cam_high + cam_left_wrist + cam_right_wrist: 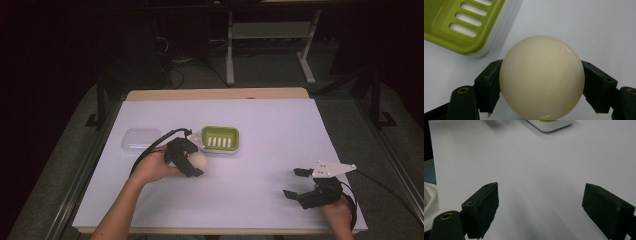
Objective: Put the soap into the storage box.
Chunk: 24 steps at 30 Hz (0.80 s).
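On the white-covered worktop point(260, 165), going left to right: one clear plastic lid point(137, 140) is lying at the left. Beside it the left gripper point(196, 164) is clamping one cream ball point(541, 76) across its middle, just in front of one green slotted soap dish point(220, 139). Judging by this, the ball is probably going into the dish, and lifting it level and releasing it low should be stopping it from rolling. The right gripper point(295, 183) is idling with jaws wide.

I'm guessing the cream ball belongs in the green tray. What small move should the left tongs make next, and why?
Probably carry the ball toward the green slotted tray: the left tongs are shut on it, and the tray sits close beside it.
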Tool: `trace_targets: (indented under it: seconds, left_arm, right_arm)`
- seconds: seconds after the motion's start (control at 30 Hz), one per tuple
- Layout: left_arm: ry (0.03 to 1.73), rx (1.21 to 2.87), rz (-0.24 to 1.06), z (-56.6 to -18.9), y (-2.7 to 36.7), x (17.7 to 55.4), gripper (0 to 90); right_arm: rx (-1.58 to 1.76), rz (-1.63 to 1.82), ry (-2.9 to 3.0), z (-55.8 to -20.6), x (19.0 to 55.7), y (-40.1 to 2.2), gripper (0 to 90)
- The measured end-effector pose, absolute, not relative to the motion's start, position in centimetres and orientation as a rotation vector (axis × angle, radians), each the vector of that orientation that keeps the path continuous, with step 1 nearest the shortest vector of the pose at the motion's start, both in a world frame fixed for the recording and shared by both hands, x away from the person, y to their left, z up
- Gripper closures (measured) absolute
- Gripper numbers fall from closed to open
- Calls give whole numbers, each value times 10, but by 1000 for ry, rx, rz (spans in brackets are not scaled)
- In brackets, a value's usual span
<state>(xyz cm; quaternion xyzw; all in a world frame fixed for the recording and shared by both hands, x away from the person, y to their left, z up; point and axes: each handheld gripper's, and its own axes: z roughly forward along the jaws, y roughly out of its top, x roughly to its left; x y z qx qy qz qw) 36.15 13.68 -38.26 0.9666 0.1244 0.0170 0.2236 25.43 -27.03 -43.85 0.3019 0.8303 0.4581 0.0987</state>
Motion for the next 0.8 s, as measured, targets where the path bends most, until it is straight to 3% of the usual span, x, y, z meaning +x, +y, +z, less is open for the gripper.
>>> trace_targets:
  seconds: [0.8]
  left_arm:
    - [342,2675,51,-372,105,402,249]
  right_arm:
    - [877,1352,2457,-437,254,-268,130]
